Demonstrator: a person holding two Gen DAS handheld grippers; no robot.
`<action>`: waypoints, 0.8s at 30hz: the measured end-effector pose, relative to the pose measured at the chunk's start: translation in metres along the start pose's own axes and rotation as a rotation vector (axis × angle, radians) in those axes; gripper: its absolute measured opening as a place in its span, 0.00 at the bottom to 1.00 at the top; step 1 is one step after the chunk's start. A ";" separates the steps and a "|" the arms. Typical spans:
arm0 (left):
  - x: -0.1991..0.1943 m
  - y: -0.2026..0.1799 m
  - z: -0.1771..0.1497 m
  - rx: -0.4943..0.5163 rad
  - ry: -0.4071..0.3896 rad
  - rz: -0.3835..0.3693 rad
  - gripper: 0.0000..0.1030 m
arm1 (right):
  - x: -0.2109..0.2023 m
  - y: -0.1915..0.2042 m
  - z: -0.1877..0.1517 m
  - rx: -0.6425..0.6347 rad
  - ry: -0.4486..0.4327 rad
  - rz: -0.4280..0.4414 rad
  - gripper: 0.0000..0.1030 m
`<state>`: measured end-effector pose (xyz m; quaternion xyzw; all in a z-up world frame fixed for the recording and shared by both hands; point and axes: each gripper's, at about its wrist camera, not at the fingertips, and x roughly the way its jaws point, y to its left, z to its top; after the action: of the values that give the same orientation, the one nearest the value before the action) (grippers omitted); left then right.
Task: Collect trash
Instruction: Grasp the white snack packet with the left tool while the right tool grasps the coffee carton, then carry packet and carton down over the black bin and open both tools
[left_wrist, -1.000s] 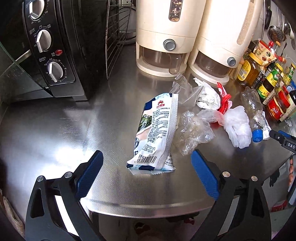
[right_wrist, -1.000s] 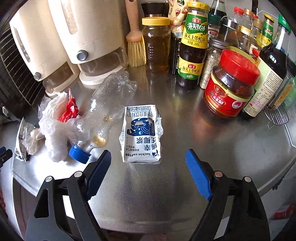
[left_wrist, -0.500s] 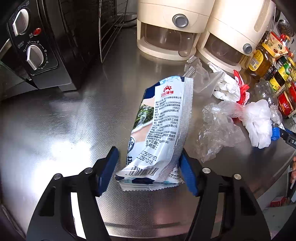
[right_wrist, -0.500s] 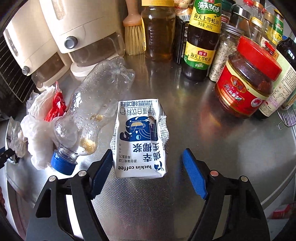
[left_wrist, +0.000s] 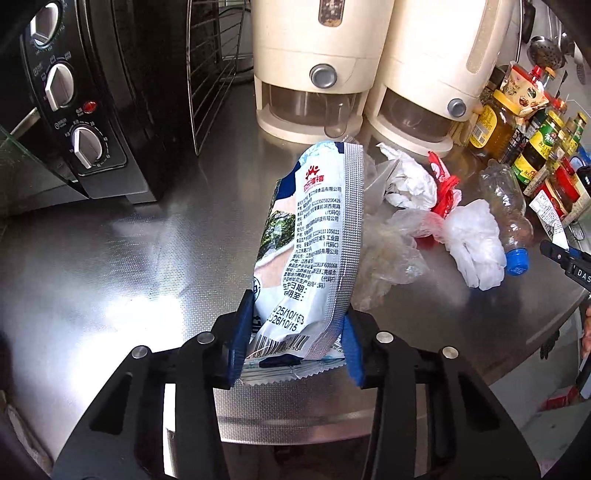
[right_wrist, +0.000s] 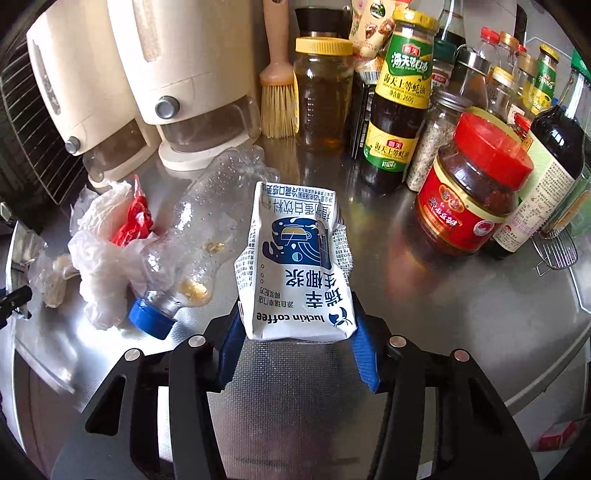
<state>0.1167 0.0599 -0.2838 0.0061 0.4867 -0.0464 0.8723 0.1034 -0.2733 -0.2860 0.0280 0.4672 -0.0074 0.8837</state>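
My left gripper (left_wrist: 295, 339) is shut on a white and blue snack packet (left_wrist: 314, 243), holding its bottom end with the packet raised off the steel counter (left_wrist: 110, 266). My right gripper (right_wrist: 299, 343) is shut on a crushed white luckin coffee carton (right_wrist: 295, 266), gripping its near end. More trash lies between them: a clear plastic bag (left_wrist: 391, 254), crumpled white tissue (left_wrist: 476, 243), a red wrapper (left_wrist: 443, 184) and an empty clear bottle with a blue cap (right_wrist: 192, 251).
A black toaster oven (left_wrist: 92, 99) stands at the left with a wire rack (left_wrist: 210, 66). Two cream dispensers (left_wrist: 369, 66) stand at the back. Sauce bottles and jars (right_wrist: 476, 184) crowd the right back. The counter's front edge (left_wrist: 295, 428) is near my grippers.
Both grippers closed from open: the left onto the snack packet, lifting it upright, the right onto the coffee carton. Both moved forward to their items.
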 end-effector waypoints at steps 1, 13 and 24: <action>-0.006 -0.001 -0.002 0.000 -0.012 -0.002 0.39 | -0.006 0.000 0.000 0.001 -0.013 0.005 0.51; -0.076 -0.052 -0.057 0.067 -0.063 -0.099 0.39 | -0.079 0.022 -0.047 -0.033 -0.073 0.192 0.50; -0.090 -0.102 -0.130 0.122 0.022 -0.179 0.39 | -0.109 0.036 -0.123 -0.065 0.006 0.284 0.50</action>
<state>-0.0498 -0.0271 -0.2720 0.0159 0.4910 -0.1537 0.8573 -0.0581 -0.2321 -0.2631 0.0651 0.4611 0.1330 0.8749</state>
